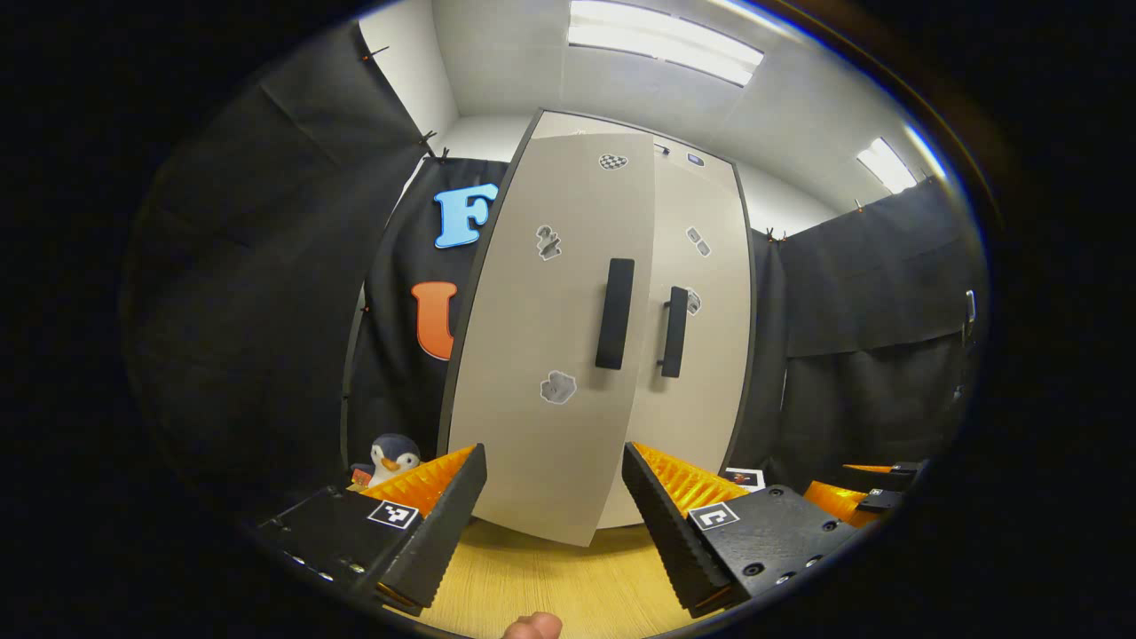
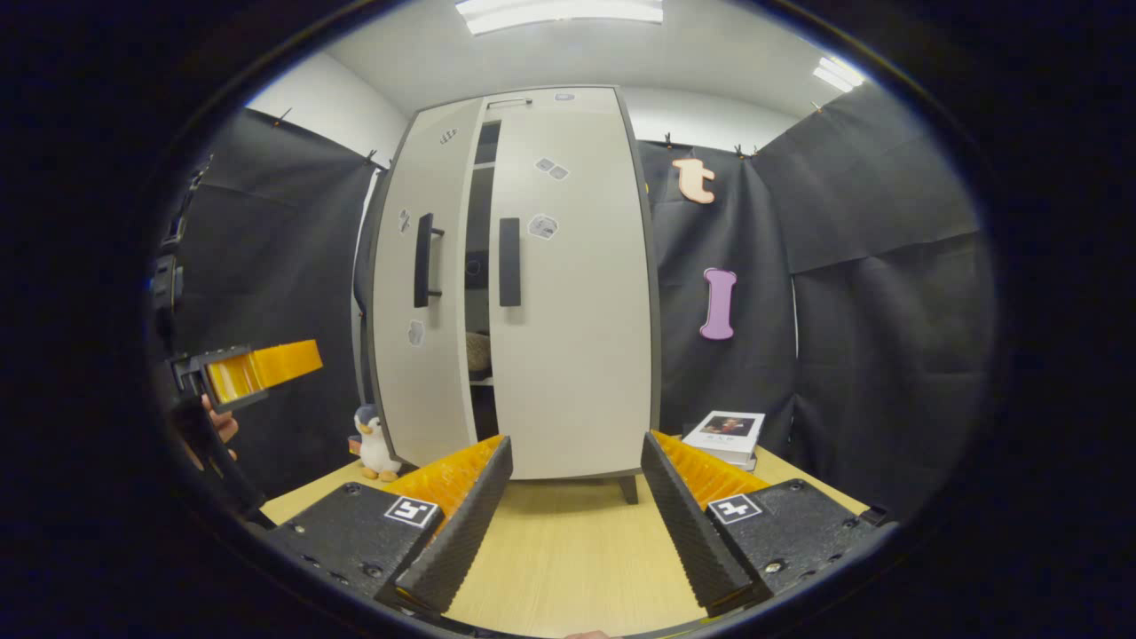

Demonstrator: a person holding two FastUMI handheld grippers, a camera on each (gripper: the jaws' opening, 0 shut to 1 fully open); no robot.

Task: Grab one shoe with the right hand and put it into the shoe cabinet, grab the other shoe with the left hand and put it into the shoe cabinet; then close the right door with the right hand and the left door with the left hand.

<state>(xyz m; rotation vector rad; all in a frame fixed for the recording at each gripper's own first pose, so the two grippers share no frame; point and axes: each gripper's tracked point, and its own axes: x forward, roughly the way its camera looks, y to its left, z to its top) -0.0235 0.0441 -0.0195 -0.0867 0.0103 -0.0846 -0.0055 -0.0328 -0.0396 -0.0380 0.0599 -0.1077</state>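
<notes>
Shoe cabinet [image 2: 524,293] left door [image 2: 417,302] ajar, right door [image 2: 577,293] closed.

shoe cabinet [image 2: 568,293] interior mostly hidden | door stickers [image 1: 558,387] too small to read

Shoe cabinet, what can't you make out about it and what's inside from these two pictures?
- Shoes: the right gripper view looks through the narrow gap between the left door and right door; something pale on a shelf is too dark to identify.
- Left gripper view: the left door, still ajar, hides the interior.
- Door stickers: too small to read.
- Cabinet's base: cut off behind the open left gripper and open right gripper.
</notes>
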